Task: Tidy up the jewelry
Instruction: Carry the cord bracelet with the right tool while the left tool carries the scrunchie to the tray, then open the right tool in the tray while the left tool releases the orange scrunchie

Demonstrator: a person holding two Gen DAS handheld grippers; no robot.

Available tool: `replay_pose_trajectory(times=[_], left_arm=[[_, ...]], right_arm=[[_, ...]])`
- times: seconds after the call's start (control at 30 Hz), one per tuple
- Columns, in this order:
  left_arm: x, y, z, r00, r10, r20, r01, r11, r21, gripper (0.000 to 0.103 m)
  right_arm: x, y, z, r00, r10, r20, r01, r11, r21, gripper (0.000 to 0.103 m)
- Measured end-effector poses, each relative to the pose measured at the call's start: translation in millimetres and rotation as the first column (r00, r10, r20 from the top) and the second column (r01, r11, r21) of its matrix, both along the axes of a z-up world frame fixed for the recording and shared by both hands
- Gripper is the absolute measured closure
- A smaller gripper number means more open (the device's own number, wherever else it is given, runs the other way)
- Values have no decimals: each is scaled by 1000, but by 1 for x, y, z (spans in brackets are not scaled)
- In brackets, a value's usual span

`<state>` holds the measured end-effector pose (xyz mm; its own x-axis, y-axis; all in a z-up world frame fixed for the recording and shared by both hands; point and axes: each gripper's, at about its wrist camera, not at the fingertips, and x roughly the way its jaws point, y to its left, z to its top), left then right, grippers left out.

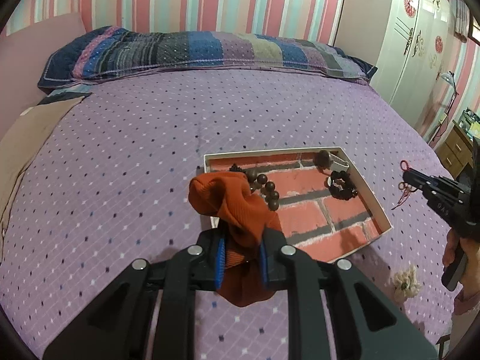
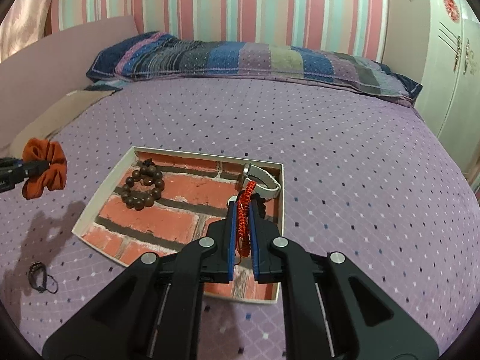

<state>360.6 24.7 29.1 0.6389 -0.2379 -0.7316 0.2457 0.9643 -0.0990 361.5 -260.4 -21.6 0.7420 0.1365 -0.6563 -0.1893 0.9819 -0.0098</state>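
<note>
An orange fabric scrunchie (image 1: 234, 204) hangs bunched between the blue pads of my left gripper (image 1: 241, 240), which is shut on it just left of the box. The open box (image 1: 270, 151) with a brick-pattern lining lies on the bed. In it are a brown bead bracelet (image 2: 142, 187), a black bead bracelet (image 1: 340, 187) and a white-strapped watch (image 2: 264, 177). My right gripper (image 2: 243, 207) is shut on a red braided bracelet (image 2: 244, 210), held over the box's right part. The right gripper (image 1: 409, 177) shows at the right in the left wrist view, the scrunchie (image 2: 45, 168) at the left in the right wrist view.
The purple dotted bedspread (image 1: 135, 150) spreads all round the box. A dark hair tie (image 2: 40, 276) lies left of the box, a cream flower-shaped piece (image 1: 405, 282) right of it. A striped pillow (image 1: 210, 51) lies at the head; a white wardrobe (image 1: 414, 45) stands to the right.
</note>
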Motion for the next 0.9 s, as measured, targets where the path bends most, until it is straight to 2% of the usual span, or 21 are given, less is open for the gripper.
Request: replay_pose_trajectory(times=[0.17, 0.3, 0.53, 0.7, 0.9], left_arm=[[28, -16, -15, 1000, -20, -23, 21, 1000, 11, 85], [47, -27, -31, 998, -30, -47, 29, 1000, -7, 85], [80, -38, -75, 992, -33, -120, 30, 999, -20, 85], [102, -39, -98, 987, -12, -161, 5, 999, -44, 85], [118, -40, -111, 985, 13, -172, -16, 1000, -16, 84]], right_arm=[[31, 11, -15, 1000, 8, -28, -8, 1000, 9, 94], [55, 19, -30, 999, 4, -49, -4, 1000, 9, 94], [89, 21, -63, 995, -5, -97, 5, 1000, 7, 94], [105, 14, -79, 991, -24, -131, 27, 999, 20, 94], [116, 10, -93, 986, -33, -164, 36, 999, 13, 94]])
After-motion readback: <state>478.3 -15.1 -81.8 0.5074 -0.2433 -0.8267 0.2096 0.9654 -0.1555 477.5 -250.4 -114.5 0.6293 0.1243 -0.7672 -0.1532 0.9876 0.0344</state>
